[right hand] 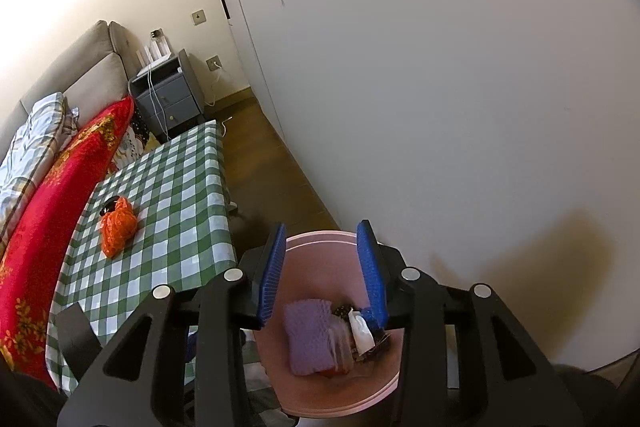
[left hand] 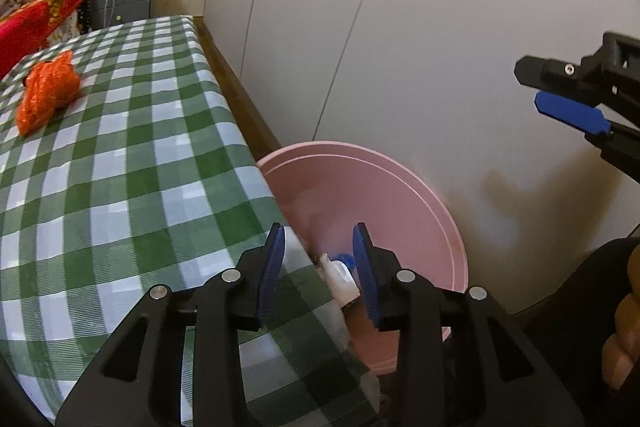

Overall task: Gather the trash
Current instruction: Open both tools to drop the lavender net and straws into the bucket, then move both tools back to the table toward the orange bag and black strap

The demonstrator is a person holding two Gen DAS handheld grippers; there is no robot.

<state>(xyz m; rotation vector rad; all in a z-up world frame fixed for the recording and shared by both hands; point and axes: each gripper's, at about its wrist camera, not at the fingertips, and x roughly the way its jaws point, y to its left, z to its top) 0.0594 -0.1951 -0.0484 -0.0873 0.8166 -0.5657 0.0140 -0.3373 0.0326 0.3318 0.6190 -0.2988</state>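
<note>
Closest in, the right claw (right hand: 322, 267) hung directly over the pink bin (right hand: 320, 395) with its blue pads spread wide and nothing between them, which looked to me like a drop-off pose, since the bin sits on the floor tucked between the desk's end and the white wardrobe doors (right hand: 440, 87). Inside the bin there was already a purple knitted cloth (right hand: 310, 335), a white wrapper (right hand: 360, 331) and some darker bits I couldn't make out. The left claw (left hand: 318, 263) was also wide open and empty, hovering over the desk's corner right by the bin's rim. Further out, the obvious leftover was the crumpled orange plastic bag (left hand: 48, 93), sitting well apart on the green checked desk (left hand: 140, 167), with a small dark object just behind it in the right wrist view. Nothing blocked the way across. Past that were a red pillow (right hand: 60, 195), a grey nightstand (right hand: 168, 99) with cables, and the sofa.
</note>
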